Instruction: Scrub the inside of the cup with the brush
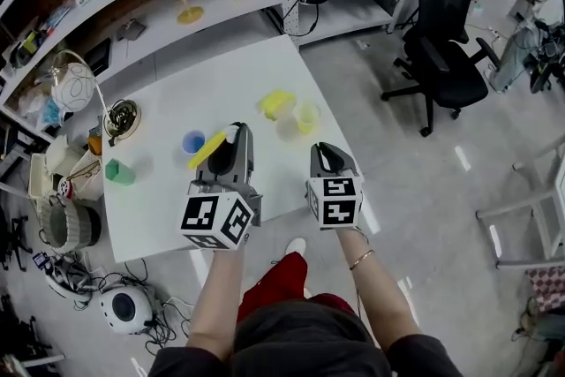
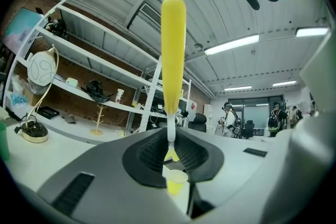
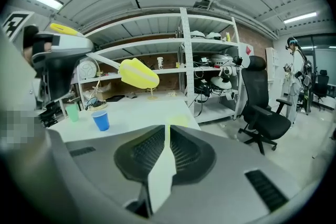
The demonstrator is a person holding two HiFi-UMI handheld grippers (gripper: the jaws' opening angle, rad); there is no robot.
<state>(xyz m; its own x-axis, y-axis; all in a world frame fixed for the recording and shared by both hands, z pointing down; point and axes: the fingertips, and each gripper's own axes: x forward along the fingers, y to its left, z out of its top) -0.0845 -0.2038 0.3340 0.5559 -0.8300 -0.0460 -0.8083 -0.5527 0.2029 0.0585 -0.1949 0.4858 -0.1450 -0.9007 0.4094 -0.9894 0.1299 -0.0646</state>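
Clamping the yellow brush at its thin white neck, the left gripper has its jaws shut tight on it. The brush's long yellow body rises straight up the middle of the left gripper view. In the head view the left gripper sits at lower centre of the frame, over the near part of the white table, and the brush slants down-left from its jaws, ending next to the blue cup.

The right gripper has its jaws pressed together with nothing between them. In the head view the right gripper sits right of centre, at the table's near right edge.

The pale yellow cup stands on the table above and between the two grippers, apart from both, with a brighter yellow item just left of it. The green cup stands at the table's left edge.
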